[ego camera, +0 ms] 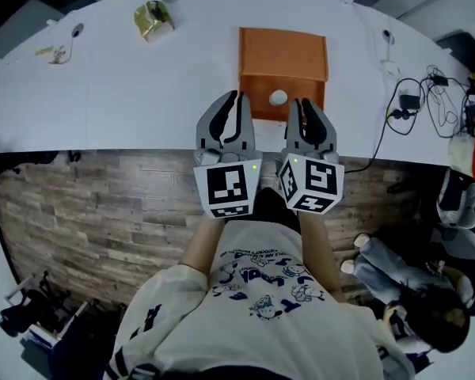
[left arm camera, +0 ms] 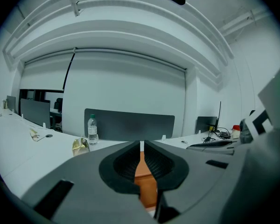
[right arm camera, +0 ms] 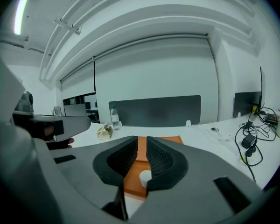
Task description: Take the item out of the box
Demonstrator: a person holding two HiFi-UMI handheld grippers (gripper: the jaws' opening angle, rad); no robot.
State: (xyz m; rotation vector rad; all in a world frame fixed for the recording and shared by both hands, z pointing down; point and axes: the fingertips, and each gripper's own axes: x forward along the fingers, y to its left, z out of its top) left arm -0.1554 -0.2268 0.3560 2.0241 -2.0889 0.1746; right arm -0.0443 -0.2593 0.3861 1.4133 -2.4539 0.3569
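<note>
We haven't opened the orange box [ego camera: 283,54] yet; our left gripper [ego camera: 236,96] and right gripper [ego camera: 303,101] hover at its near side, jaws together, empty.

Closed orange box [ego camera: 283,58], white round knob [ego camera: 278,97] on its near face, standing on white table [ego camera: 142,85]

Grey claws [ego camera: 236,95] [ego camera: 302,101], black-white marker cubes [ego camera: 228,187] [ego camera: 311,182], printed shirt [ego camera: 257,291]
</note>
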